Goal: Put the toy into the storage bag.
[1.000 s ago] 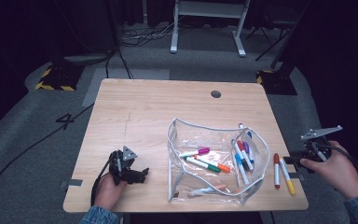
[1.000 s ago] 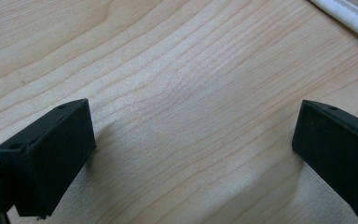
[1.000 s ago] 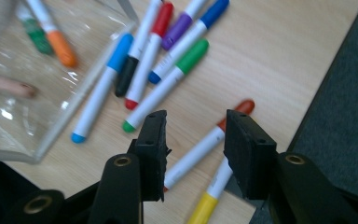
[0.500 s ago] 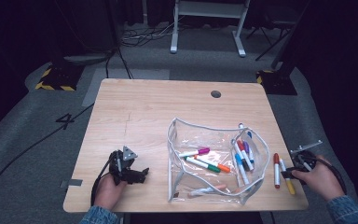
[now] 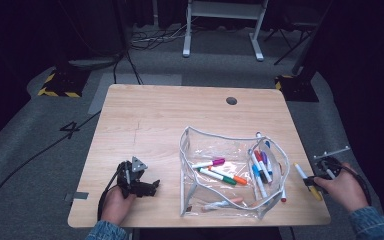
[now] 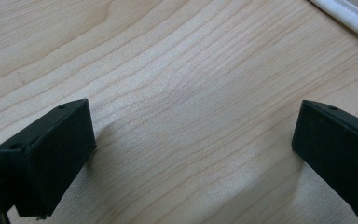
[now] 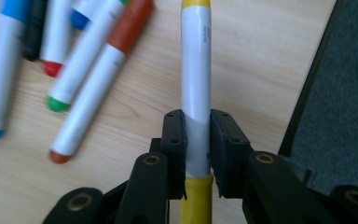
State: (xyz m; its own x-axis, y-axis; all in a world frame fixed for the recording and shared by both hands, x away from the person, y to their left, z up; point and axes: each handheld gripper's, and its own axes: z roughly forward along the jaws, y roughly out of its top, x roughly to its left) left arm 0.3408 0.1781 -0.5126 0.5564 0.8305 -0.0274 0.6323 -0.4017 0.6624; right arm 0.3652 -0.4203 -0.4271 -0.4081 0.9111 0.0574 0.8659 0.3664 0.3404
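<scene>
Yellow-capped, the marker (image 7: 196,84) stood pinched between the pads of the right gripper (image 7: 196,140), whose jaws had just been closing around it near the table's (image 5: 160,115) right edge. A second before, that gripper hung higher and wider beside the marker. With the grip made, lifting it toward the clear pouch (image 5: 230,175) looked next. Well apart, the left gripper (image 6: 191,154) rested open on bare wood, nothing between its jaws.

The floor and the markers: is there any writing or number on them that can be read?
"4": a big white number on the grey floor left of the table.
Small grey print on the white barrel of the yellow marker, seen in the right gripper view: too small to read.
The other markers show no legible print.
</scene>
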